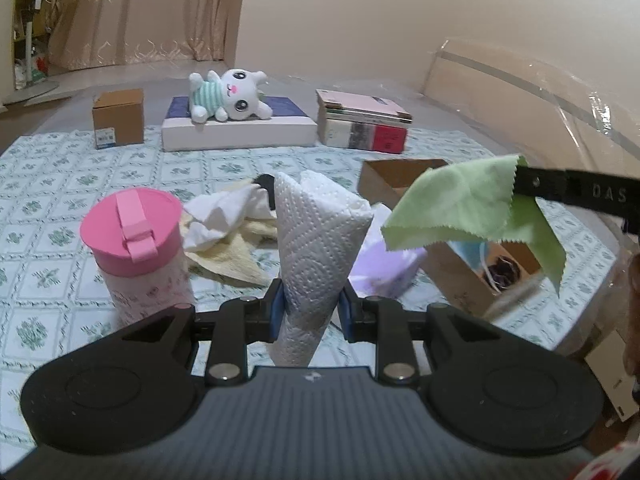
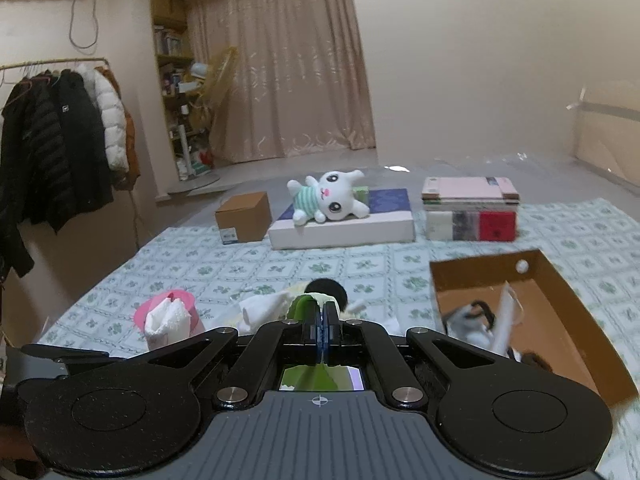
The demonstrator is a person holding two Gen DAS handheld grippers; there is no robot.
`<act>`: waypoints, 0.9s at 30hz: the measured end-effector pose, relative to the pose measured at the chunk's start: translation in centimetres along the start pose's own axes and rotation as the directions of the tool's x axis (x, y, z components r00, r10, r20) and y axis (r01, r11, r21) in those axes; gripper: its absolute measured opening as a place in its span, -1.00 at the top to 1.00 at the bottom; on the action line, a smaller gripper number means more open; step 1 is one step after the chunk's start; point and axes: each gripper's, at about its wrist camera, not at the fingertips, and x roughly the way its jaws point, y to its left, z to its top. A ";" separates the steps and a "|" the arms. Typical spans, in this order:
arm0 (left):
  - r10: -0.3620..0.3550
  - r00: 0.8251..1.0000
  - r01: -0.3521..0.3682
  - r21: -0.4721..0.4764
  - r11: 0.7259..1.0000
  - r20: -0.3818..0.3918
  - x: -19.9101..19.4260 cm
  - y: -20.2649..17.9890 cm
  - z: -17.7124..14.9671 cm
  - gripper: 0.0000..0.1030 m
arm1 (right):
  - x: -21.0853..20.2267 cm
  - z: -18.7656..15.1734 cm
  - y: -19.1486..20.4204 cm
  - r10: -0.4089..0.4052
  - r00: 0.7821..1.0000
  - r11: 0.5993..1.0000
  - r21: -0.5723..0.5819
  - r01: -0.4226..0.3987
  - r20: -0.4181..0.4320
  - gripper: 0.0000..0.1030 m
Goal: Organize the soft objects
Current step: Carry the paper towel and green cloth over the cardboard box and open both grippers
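left wrist view: the left gripper point(image 1: 310, 306) is clamped on a rolled paper towel point(image 1: 320, 240), held upright. just beyond, the right gripper point(image 1: 520, 184) is pinched tight on a green cloth point(image 1: 460, 208), dangling over the near edge of the cardboard box point(image 1: 384, 180). that thin corner hold looks, perhaps, slippy; a quick swing could drop the cloth outside. farther back, the plush bunny point(image 1: 228, 96) waits.
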 end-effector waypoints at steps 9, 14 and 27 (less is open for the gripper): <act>-0.032 0.999 0.032 0.012 0.999 -0.013 -1.2 -1.9 -0.6 0.52 | -3.3 -2.1 -0.6 -0.036 0.999 0.998 0.053 0.037 -0.022 0.98; -0.048 0.999 0.049 0.018 0.999 -0.020 -1.1 -2.9 -0.4 0.52 | -4.5 -2.7 -1.1 -0.051 0.999 0.996 0.068 0.052 -0.018 0.98; -0.167 0.984 0.171 0.076 0.982 -0.054 2.3 -8.5 1.6 0.52 | -7.7 -3.2 -5.8 -0.167 0.986 0.977 0.133 0.165 0.004 0.98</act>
